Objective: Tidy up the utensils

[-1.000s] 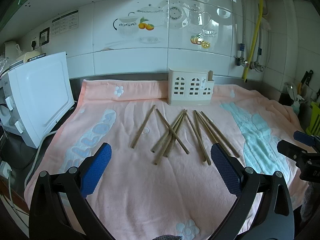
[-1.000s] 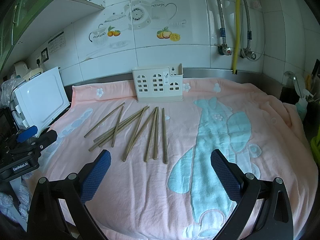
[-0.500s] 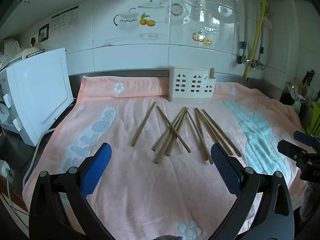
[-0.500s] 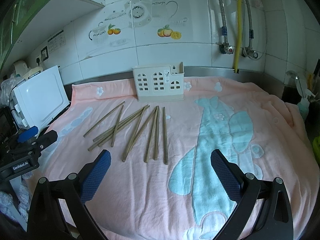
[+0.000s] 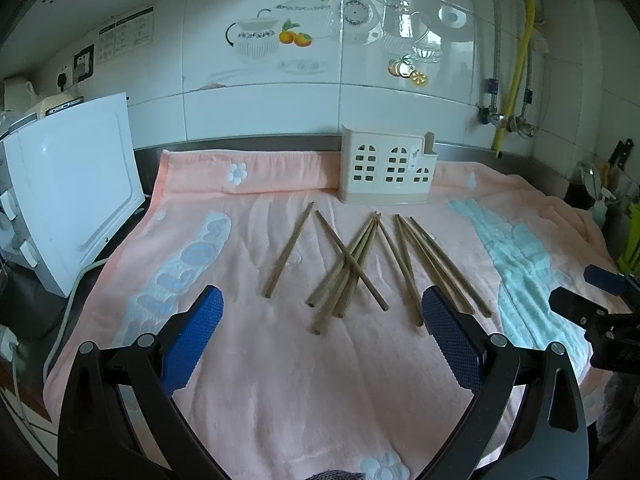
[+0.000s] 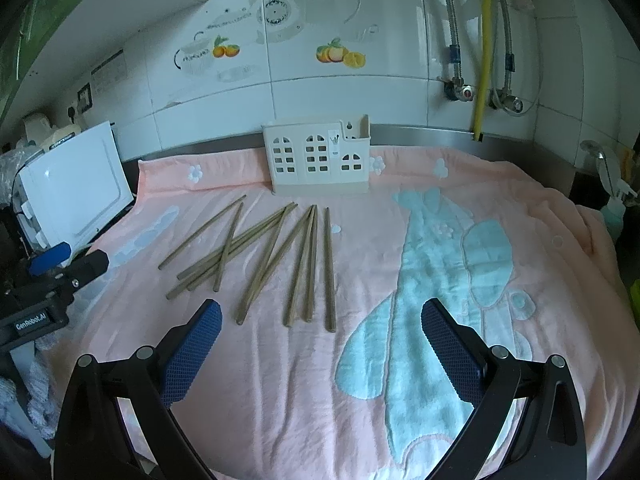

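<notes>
Several wooden chopsticks (image 5: 362, 260) lie loose and partly crossed on a pink towel (image 5: 280, 380); they also show in the right wrist view (image 6: 276, 256). A cream plastic utensil holder (image 5: 386, 170) with window cut-outs stands upright behind them, also in the right wrist view (image 6: 320, 160). My left gripper (image 5: 322, 332) is open and empty, hovering in front of the chopsticks. My right gripper (image 6: 320, 336) is open and empty, just short of the chopsticks' near ends. Each gripper shows at the edge of the other's view (image 5: 600, 312) (image 6: 52, 276).
A white appliance (image 5: 76, 188) stands at the towel's left edge with a cable beside it. The tiled wall (image 5: 304, 80) runs behind the holder, with water valves and a yellow pipe (image 5: 516, 68) at the right. Bottles and utensils (image 6: 612, 196) stand at the far right.
Both grippers have moved slightly closer to the chopsticks and holder. Nothing on the towel has moved; both grippers stay open.
</notes>
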A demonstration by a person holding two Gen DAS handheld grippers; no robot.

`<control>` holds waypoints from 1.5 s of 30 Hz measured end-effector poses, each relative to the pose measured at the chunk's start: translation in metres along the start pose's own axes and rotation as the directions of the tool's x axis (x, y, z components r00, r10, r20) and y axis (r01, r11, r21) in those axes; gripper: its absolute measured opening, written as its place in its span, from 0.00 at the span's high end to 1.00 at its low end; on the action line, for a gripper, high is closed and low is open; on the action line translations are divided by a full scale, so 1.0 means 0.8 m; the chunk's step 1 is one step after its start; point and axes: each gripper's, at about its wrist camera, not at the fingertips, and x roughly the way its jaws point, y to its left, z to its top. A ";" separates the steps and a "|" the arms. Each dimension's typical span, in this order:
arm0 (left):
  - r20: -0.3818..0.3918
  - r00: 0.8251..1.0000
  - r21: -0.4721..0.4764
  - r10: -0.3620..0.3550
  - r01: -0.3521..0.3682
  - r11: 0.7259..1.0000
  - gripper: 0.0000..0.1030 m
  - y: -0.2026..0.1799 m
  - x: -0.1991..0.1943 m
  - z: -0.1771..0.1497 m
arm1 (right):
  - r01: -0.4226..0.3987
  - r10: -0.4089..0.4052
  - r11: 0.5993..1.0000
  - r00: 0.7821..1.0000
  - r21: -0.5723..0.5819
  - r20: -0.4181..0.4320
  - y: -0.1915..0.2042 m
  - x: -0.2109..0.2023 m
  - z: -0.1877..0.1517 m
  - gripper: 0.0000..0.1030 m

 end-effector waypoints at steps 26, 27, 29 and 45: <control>-0.102 0.993 -0.051 0.059 -0.064 0.997 0.06 0.035 0.059 0.001 | -0.041 0.041 0.999 0.995 0.002 -0.087 0.002 0.067 0.004 0.07; -0.103 0.993 -0.054 0.064 -0.069 0.996 0.06 0.037 0.060 0.002 | -0.046 0.046 0.999 0.995 -0.002 -0.087 0.006 0.071 0.006 0.07; -0.104 0.992 -0.063 0.072 -0.079 0.995 0.06 0.043 0.063 0.003 | -0.060 0.059 0.998 0.994 -0.010 -0.089 0.014 0.076 0.009 0.07; -0.130 0.986 -0.126 0.102 -0.119 0.985 0.13 0.098 0.089 0.003 | -0.158 0.144 0.983 0.979 -0.094 -0.147 0.101 0.147 0.042 0.23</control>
